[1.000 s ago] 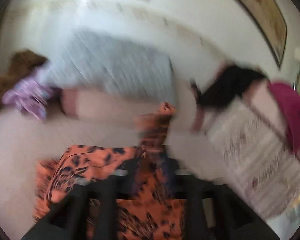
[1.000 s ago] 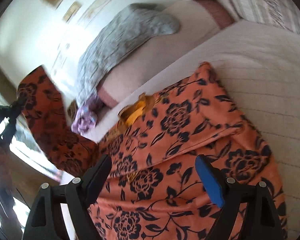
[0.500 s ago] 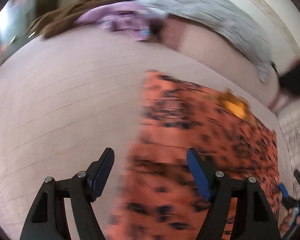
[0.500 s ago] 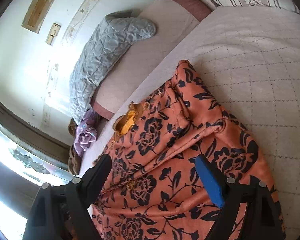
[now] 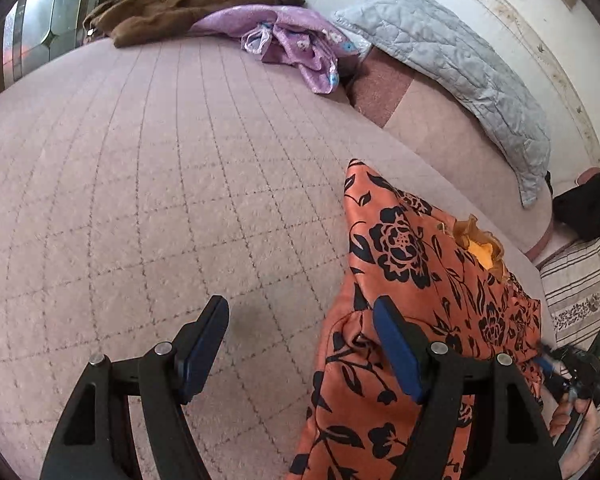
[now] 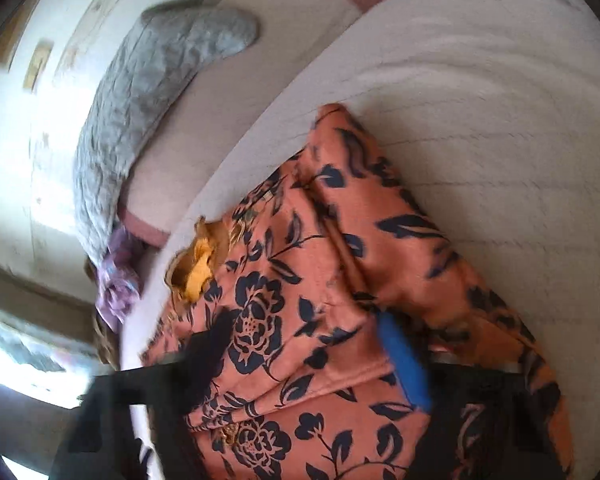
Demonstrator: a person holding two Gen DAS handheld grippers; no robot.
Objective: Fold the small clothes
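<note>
Left claw (image 5: 300,344): jaws spread wide, gripping nothing. It hangs over the bare pink quilted bed cover (image 5: 160,208), with a faint shadow on the cover between the fingers. Left finger (image 5: 204,344) is over the cover; right finger (image 5: 396,352) overlaps the near left edge of the orange floral garment (image 5: 412,264).

Right claw (image 6: 308,348): jaws apart, nothing pinched between them. View is motion-blurred. Both fingers sit over the garment (image 6: 300,320), black finger on the left, blue pad (image 6: 404,364) on the right. Can't tell if either tip touches the cloth.

Garment: orange with black flower print, lying on the bed, right of the left claw. One corner points to the far side. A seam or fold runs down its length in the right wrist view. A yellow-orange bit of lining or collar (image 5: 480,246) shows at the far edge.

Further out, left wrist view:
- Purple patterned cloth (image 5: 296,44), crumpled, far side of the bed.
- Brown garment (image 5: 188,4), heaped just left of the purple one, touching it.
- Grey quilted pillow (image 5: 460,68) along the far right, against the wall.
- Black item (image 5: 588,212) at the right edge, too small to identify.
- Striped fabric (image 5: 580,292) near right.
- Right claw and the hand holding it show at the lower right edge (image 5: 576,380).
</note>
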